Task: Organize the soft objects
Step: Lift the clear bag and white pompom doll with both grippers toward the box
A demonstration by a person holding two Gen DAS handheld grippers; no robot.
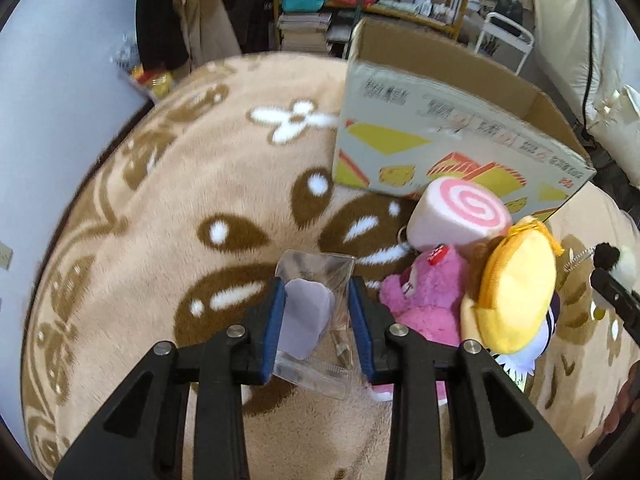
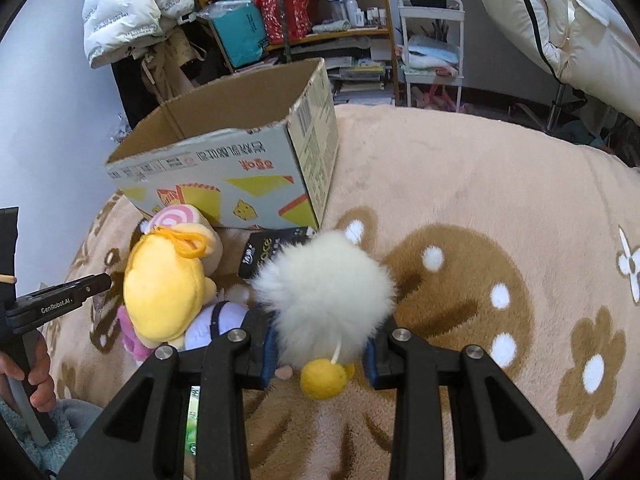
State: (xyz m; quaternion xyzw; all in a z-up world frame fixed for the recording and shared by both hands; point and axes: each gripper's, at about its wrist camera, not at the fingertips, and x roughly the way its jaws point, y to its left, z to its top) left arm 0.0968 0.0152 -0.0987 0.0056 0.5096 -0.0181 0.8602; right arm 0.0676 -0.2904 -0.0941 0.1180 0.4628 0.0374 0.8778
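Gripping a clear pouch (image 1: pixel 316 312) between its blue pads (image 1: pixel 272 332), the left gripper (image 1: pixel 318 328) is closed on it above the rug (image 1: pixel 160 208); a pale lilac piece shows inside the pouch, which juts past the fingertips toward the rug's middle. Just right of that gripper lie a pink bear (image 1: pixel 424 296) and a yellow plush (image 1: pixel 516 284), touching each other, with a pink-swirl roll (image 1: pixel 460 216) behind them against the front wall of the box (image 1: pixel 440 128).

The right gripper (image 2: pixel 322 344) is clamped on a white fluffy ball (image 2: pixel 326 292), which bulges out beyond both fingers; a small yellow pompom (image 2: pixel 323 378) hangs from it on a short cord, near the jaws. Left of this gripper sits the yellow plush (image 2: pixel 164 292) over the bear, and a black packet (image 2: pixel 276 248) lies between the ball and the box (image 2: pixel 224 176), near the box's front right corner. The open box stands on the rug (image 2: pixel 500 200) toward its far edge. At the left edge of the right view a hand (image 2: pixel 36 380) holds the left gripper's handle
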